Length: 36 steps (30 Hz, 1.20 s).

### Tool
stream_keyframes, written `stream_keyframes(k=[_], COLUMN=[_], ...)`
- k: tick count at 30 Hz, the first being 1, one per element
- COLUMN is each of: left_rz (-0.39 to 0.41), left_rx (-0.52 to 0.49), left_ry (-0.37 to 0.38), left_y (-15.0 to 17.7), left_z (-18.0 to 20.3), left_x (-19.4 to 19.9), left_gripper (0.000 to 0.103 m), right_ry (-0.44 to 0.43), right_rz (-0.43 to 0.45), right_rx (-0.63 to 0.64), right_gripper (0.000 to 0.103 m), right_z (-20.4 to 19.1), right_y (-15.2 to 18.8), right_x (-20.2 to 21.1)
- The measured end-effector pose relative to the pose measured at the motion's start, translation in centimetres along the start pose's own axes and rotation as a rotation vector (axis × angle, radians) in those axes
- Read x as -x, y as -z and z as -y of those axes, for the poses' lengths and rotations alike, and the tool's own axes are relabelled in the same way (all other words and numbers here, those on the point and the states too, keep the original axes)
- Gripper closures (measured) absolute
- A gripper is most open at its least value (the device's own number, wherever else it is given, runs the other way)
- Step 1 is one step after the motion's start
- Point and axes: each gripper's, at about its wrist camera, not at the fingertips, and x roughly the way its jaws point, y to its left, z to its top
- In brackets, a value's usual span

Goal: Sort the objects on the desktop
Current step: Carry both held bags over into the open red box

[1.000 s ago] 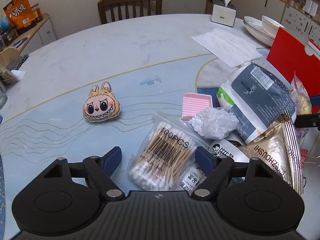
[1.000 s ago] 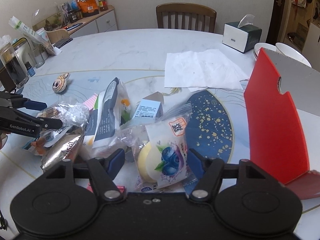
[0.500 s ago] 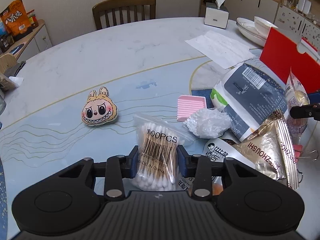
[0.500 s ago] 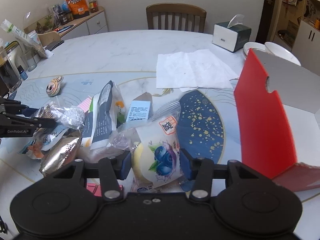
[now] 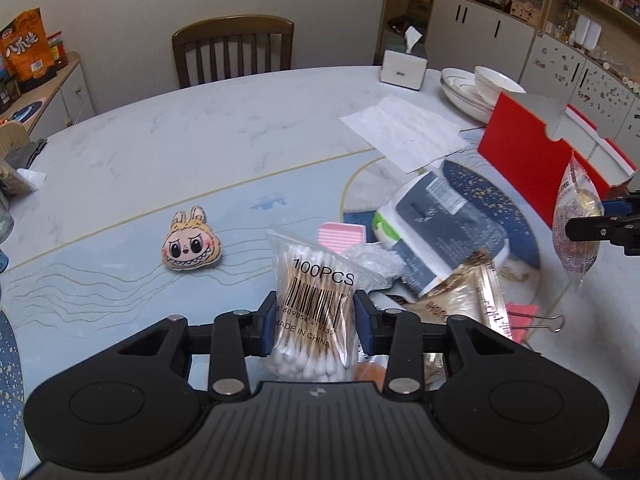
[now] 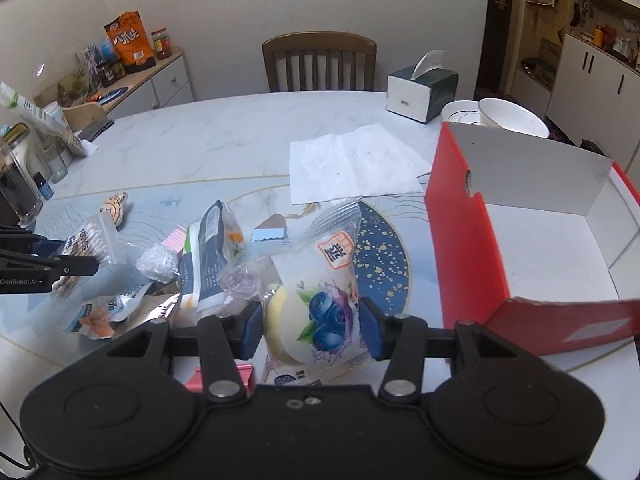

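The left gripper (image 5: 315, 326) is clamped on the swab bag (image 5: 316, 308), both blue pads pressed into its sides, the bag standing upright between them with "100PCS" and a barcode facing up. At about 10 o'clock from it a small plush face (image 5: 191, 246) lies on the table (image 5: 200, 152), well apart from the heap. At 1 o'clock sits the pile: a pink ridged piece (image 5: 344, 234), a dark wipes pack (image 5: 444, 228) and a gold foil pouch (image 5: 468, 300).

The right gripper (image 6: 311, 328) is closed on a blueberry bun packet (image 6: 316, 300), its pads squeezing the wrapper from both sides; whether the packet is off the table I cannot tell. The red box (image 6: 532, 240) stands open at 2 o'clock from that gripper, near it, white inside. A white paper sheet (image 6: 352, 164) lies flat at 12 o'clock, with the tissue box (image 6: 420, 92) and a wooden chair (image 6: 320, 60) beyond it at the far edge.
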Motion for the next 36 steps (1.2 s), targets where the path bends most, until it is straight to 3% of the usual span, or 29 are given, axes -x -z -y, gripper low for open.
stream_keyframes(k=[15, 25, 36], left_rz=[0.062, 0.106, 0.128], left_rx=[-0.05, -0.062, -0.12], left_ry=[0.068, 0.097, 0.139], left_y=[-3.4, -6.8, -11.2], left_z=[7.2, 15.3, 24.9], left_x=[3.8, 3.6, 0.3], left_gripper=[0.066, 0.066, 0.066], right_ry=[-0.08, -0.117, -0.107], right_rz=[0.043, 0.063, 0.102], right_rx=[-0.029, -0.023, -0.017], right_gripper=[0.055, 0.055, 0.055], right_z=[3.0, 9.7, 17.6], right_y=[-0.8, -2.1, -3.4], right_x=[5.1, 6.6, 7.5])
